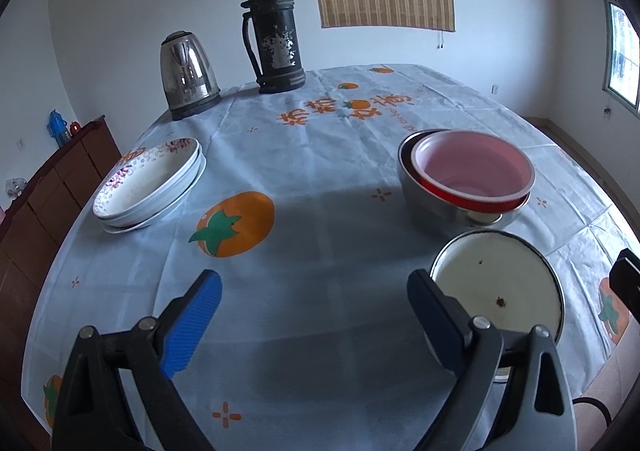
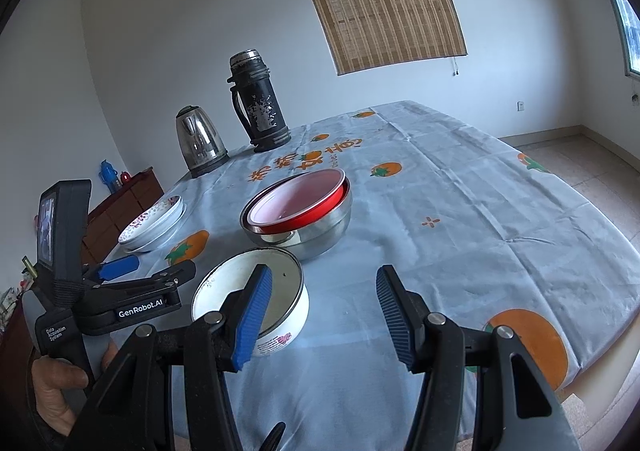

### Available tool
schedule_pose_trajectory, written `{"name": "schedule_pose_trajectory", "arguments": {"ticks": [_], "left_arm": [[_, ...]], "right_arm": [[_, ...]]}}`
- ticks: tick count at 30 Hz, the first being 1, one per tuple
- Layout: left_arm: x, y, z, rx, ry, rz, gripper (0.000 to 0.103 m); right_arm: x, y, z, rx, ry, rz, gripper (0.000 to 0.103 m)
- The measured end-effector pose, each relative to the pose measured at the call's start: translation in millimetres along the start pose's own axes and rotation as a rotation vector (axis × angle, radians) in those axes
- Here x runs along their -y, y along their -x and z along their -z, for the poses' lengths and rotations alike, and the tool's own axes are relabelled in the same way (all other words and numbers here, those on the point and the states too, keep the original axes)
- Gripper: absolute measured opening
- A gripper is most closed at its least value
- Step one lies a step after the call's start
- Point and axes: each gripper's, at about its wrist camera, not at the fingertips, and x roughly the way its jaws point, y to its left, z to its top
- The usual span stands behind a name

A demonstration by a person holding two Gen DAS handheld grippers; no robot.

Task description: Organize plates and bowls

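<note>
A white enamel bowl [image 1: 496, 283] [image 2: 280, 287] stands near the table's front edge. Behind it a red bowl with a pink inside [image 1: 476, 167] [image 2: 296, 199] is nested in a steel bowl [image 1: 432, 199] [image 2: 324, 235]. A stack of flowered white plates [image 1: 148, 183] [image 2: 154, 223] lies at the left. My left gripper [image 1: 316, 311] [image 2: 154, 269] is open over bare cloth, its right finger just left of the white bowl. My right gripper [image 2: 324, 311] is open too, with nothing between its pads. Its left finger overlaps the white bowl's near rim in the right wrist view.
A steel kettle [image 1: 188, 79] [image 2: 200, 143] and a dark thermos flask [image 1: 276, 35] [image 2: 258, 103] stand at the table's far left. The tablecloth [image 1: 320, 155] has orange fruit prints. A brown cabinet [image 1: 60, 179] is beyond the left edge. A hand [image 2: 56, 383] holds the left gripper.
</note>
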Motion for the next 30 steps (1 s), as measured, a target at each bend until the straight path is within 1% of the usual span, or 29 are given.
{"name": "schedule_pose_trajectory", "arguments": {"ticks": [8, 12, 16, 18, 20, 22, 24, 26, 30], "left_arm": [[-3.1, -3.0, 0.5, -0.009, 0.003, 0.007, 0.096], [-9.5, -5.3, 1.7, -0.027, 0.026, 0.019, 0.096], [-12.9, -11.9, 2.4, -0.06, 0.06, 0.059, 0.096], [-10.5, -12.3, 2.7, -0.062, 0.059, 0.081, 0.096], [-3.7, -10.5, 2.1, -0.055, 0.039, 0.091, 0.096], [2.4, -8.7, 1.5, -0.039, 0.017, 0.072, 0.096], [4.7, -8.4, 0.5, -0.035, 0.006, 0.065, 0.096], [3.3, -7.6, -1.1, -0.036, 0.014, 0.079, 0.096], [-0.9, 1.8, -6.5, 0.002, 0.039, 0.122, 0.096]], "right_arm": [[0.2, -4.0, -1.3, -0.005, 0.003, -0.004, 0.057], [1.4, -6.2, -0.4, -0.017, 0.004, -0.017, 0.057], [1.6, -11.8, 1.9, -0.034, -0.007, -0.037, 0.057], [0.6, -14.4, 3.4, -0.042, -0.013, -0.046, 0.057], [-1.6, -18.3, 4.8, -0.051, -0.016, -0.059, 0.057], [-5.1, -23.0, 7.2, -0.062, -0.007, -0.066, 0.056], [-6.1, -27.9, 9.7, -0.079, -0.005, -0.072, 0.046], [-4.9, -32.8, 12.2, -0.094, -0.016, -0.083, 0.045], [-1.4, -35.7, 11.7, -0.097, -0.026, -0.089, 0.045]]}}
